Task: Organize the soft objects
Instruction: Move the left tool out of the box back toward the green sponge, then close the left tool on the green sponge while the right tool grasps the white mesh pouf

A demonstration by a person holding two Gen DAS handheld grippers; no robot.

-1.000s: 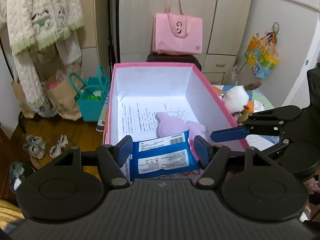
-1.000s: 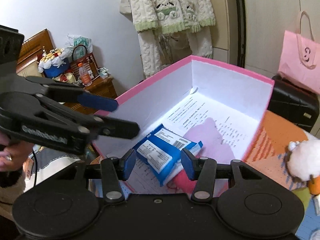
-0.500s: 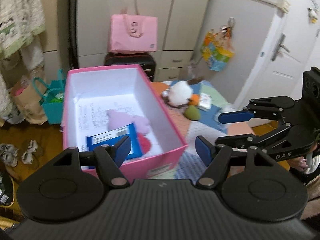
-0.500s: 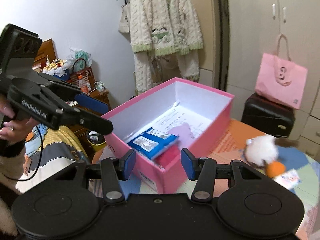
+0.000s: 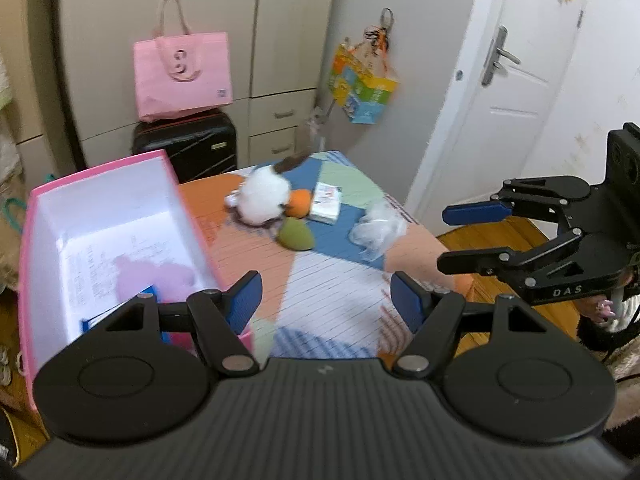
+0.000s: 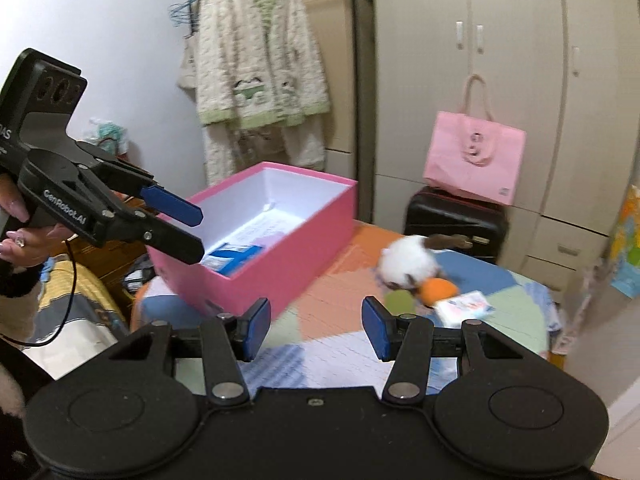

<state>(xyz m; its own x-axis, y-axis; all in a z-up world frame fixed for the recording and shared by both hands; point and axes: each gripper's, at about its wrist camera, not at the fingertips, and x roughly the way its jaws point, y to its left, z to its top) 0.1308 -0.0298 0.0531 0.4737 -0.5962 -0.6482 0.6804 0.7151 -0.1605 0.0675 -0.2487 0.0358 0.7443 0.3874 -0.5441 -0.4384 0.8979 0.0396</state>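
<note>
A pink box (image 5: pixel 28 264) (image 6: pixel 288 264) stands at the left of a patchwork-covered table. Inside it lie a lilac plush (image 5: pixel 160 276) and a blue tissue pack (image 5: pixel 120 316) (image 6: pixel 232 258). A white plush toy (image 5: pixel 264 196) (image 6: pixel 408 264) with an orange part rests on the cloth, beside a green soft piece (image 5: pixel 296 234), a small tissue packet (image 5: pixel 326 204) (image 6: pixel 464 306) and a crumpled clear bag (image 5: pixel 378 230). My left gripper (image 5: pixel 326 300) is open and empty above the cloth, right of the box. My right gripper (image 6: pixel 316 328) is open and empty too, short of the white plush.
A pink tote bag (image 5: pixel 182 72) sits on a black suitcase (image 5: pixel 184 148) behind the table, before pale wardrobes. A white door (image 5: pixel 516 92) is at the right. A cream cardigan (image 6: pixel 256 64) hangs on the wall. A colourful bag (image 5: pixel 362 84) hangs by the wardrobe.
Both grippers have drawn back from over the box and swung right toward the loose items on the cloth. The blue tissue pack stays in the box, no longer between any fingers.
</note>
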